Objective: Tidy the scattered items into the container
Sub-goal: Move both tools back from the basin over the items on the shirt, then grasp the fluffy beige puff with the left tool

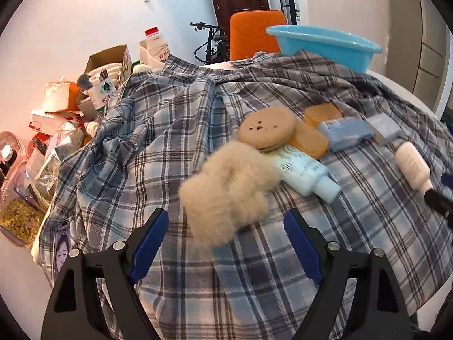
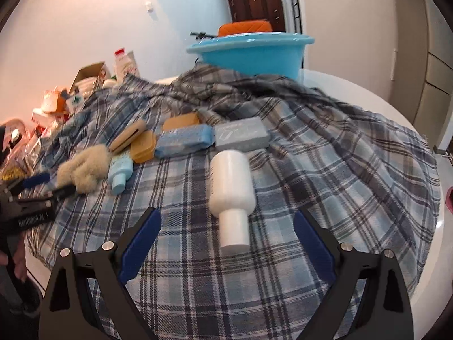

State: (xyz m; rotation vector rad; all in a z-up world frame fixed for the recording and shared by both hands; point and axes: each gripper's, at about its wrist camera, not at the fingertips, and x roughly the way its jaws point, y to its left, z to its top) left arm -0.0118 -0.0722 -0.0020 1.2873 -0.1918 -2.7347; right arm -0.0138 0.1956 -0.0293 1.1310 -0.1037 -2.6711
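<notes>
Both of my grippers stand open and empty, pointing down over the blue-and-grey plaid cloth (image 2: pixel 311 170) that covers the white round counter (image 2: pixel 396 107).

Left gripper (image 1: pixel 226 226): jaws wide apart, nothing between the blue pads. Just ahead of it lies a fluffy beige fur piece (image 1: pixel 226 187), blurred, so I cannot tell what it is. Beyond that, a round tan puff-like disc (image 1: pixel 266 127) leans on a pale blue squeeze tube (image 1: pixel 308 172) whose upper end is hidden under it. Two amber translucent soap-like blocks (image 1: pixel 311 138) sit behind, partly covered.

Right gripper (image 2: pixel 226 235): jaws spread, with the cap end of a white plastic bottle (image 2: pixel 230 181) lying on its side reaching just short of the gap between the fingers; the pads do not touch it. Past the bottle are a grey wrapped rectangular packet (image 2: pixel 242 134) and, to its left, a light blue wrapped packet (image 2: pixel 184 140); print on both is unreadable.

The container, a light blue plastic basin (image 2: pixel 249 53), sits at the far edge of the cloth, well apart from either gripper; its inside is out of sight. An orange chair back (image 1: pixel 254 34) shows behind it.

Far left of the left gripper, a heap of boxes, bags and bottles (image 1: pixel 56 119) is cut off by the lens edge.
</notes>
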